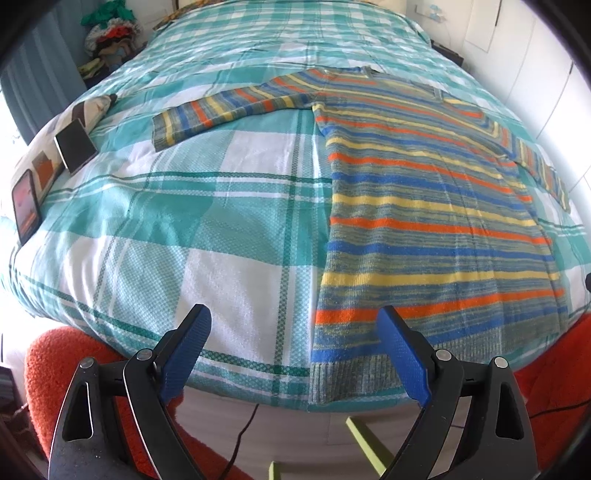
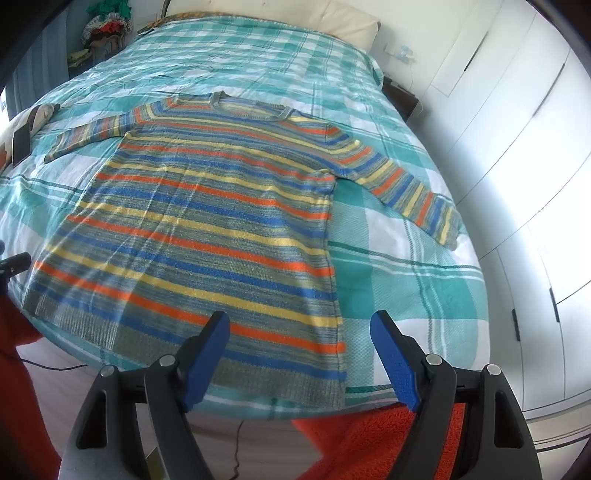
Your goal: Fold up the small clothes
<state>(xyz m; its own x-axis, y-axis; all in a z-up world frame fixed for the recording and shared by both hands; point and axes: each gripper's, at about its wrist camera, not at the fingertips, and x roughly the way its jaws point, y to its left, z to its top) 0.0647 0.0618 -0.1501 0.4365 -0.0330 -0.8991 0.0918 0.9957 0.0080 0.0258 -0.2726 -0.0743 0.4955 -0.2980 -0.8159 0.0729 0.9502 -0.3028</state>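
A striped knit sweater (image 1: pixel 436 206) in orange, yellow, blue and grey-green lies flat and spread out on the bed, both sleeves stretched out, hem toward me. It also shows in the right wrist view (image 2: pixel 207 229). My left gripper (image 1: pixel 291 332) is open and empty, above the bed's near edge by the hem's left corner. My right gripper (image 2: pixel 299 339) is open and empty, above the hem's right corner. Neither touches the sweater.
The bed has a teal and white plaid cover (image 1: pixel 184 221). Two phones (image 1: pixel 75 146) lie on a patterned cushion at the left edge. An orange fuzzy fabric (image 1: pixel 55 354) is below me. White wardrobe doors (image 2: pixel 517 147) stand at right. A pile of clothes (image 1: pixel 110 33) is far left.
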